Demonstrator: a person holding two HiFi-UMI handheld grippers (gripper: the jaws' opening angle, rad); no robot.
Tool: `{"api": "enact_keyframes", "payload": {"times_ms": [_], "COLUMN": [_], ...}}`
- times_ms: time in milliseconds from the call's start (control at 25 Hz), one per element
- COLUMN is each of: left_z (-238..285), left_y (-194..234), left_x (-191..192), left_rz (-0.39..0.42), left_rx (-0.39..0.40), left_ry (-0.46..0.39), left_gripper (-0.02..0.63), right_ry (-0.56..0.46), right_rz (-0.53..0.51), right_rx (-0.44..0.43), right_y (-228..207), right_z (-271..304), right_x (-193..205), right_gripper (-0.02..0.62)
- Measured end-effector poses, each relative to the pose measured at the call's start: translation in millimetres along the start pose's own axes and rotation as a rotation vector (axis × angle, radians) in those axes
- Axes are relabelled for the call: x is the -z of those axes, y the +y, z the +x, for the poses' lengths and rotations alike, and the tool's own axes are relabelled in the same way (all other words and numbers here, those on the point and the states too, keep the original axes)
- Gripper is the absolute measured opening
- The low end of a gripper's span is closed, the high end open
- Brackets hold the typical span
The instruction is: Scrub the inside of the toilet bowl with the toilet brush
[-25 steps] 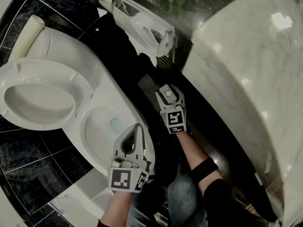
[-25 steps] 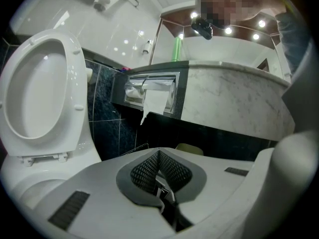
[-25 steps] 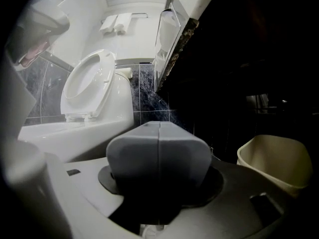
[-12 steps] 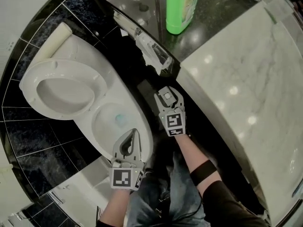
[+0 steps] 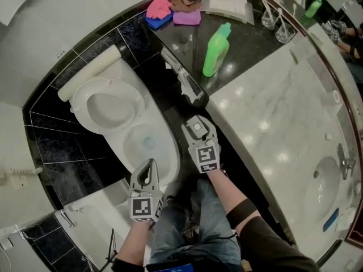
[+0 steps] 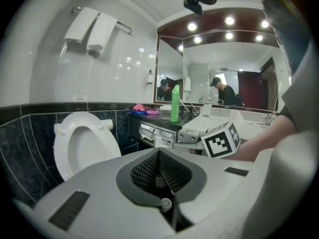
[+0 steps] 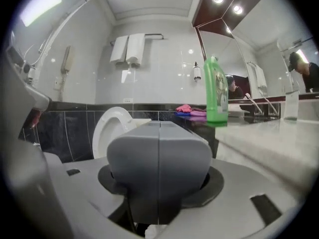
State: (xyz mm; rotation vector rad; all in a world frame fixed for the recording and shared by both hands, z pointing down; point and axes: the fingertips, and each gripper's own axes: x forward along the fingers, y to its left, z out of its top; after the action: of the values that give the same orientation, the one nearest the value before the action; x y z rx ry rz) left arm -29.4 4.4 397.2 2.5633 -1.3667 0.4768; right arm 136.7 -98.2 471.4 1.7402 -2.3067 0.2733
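Toilet bowl (image 5: 148,147) between black tiles (image 5: 54,152), white counter (image 5: 272,112)

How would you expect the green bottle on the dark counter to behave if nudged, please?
The green bottle stands upright, tall and narrow, so it may tip if pushed high. Its smooth plastic is probably slippery; how heavy it is cannot be told.

A green bottle (image 5: 216,51) is set upright on the black ledge (image 5: 249,35), which is bordered by the white marble desk (image 5: 283,112). A pink cloth (image 5: 159,7), a purple cloth (image 5: 186,17) and a blue cloth (image 5: 154,22) are piled at the ledge's far end, and a folded white towel (image 5: 227,3) is laid just beside them. Two glasses (image 5: 283,32) are seen further along the ledge. A sink basin (image 5: 323,188) is sunk into the desk. A chrome paper holder (image 5: 184,84) is fixed to the ledge's front. Two hanging towels (image 7: 128,49) are draped over a wall rail, and a wall phone (image 7: 66,59) is mounted nearby.
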Motion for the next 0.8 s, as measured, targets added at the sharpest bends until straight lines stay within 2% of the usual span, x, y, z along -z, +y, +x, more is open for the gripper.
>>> {"api": "enact_keyframes", "payload": {"times_ms": [120, 440, 640, 800], "left_z": [-36.0, -137.0, -195.2, -233.6], "left_y": [6.7, 55.0, 84.0, 103.2], "left_x": [-35.2, -90.3, -120.2, -124.8], "left_rz": [-0.033, -0.021, -0.065, -0.077], "left_rx": [-0.045, -0.199, -0.301, -0.368], "left_ry": [0.007, -0.009, -0.043, -0.057], "left_gripper": [0.0, 0.0, 0.0, 0.0], "right_ry": [-0.007, -0.022, -0.049, -0.067], "right_rz": [-0.013, -0.072, -0.117, -0.12], "right_rx": [-0.046, -0.205, -0.304, -0.361], "right_y": [22.2, 105.7, 159.6, 190.7], "right_z": [-26.1, -84.3, -106.6, -120.9], "right_x": [-52.2, -166.0, -217.9, -241.6], "right_gripper": [0.253, 0.253, 0.253, 0.253]}}
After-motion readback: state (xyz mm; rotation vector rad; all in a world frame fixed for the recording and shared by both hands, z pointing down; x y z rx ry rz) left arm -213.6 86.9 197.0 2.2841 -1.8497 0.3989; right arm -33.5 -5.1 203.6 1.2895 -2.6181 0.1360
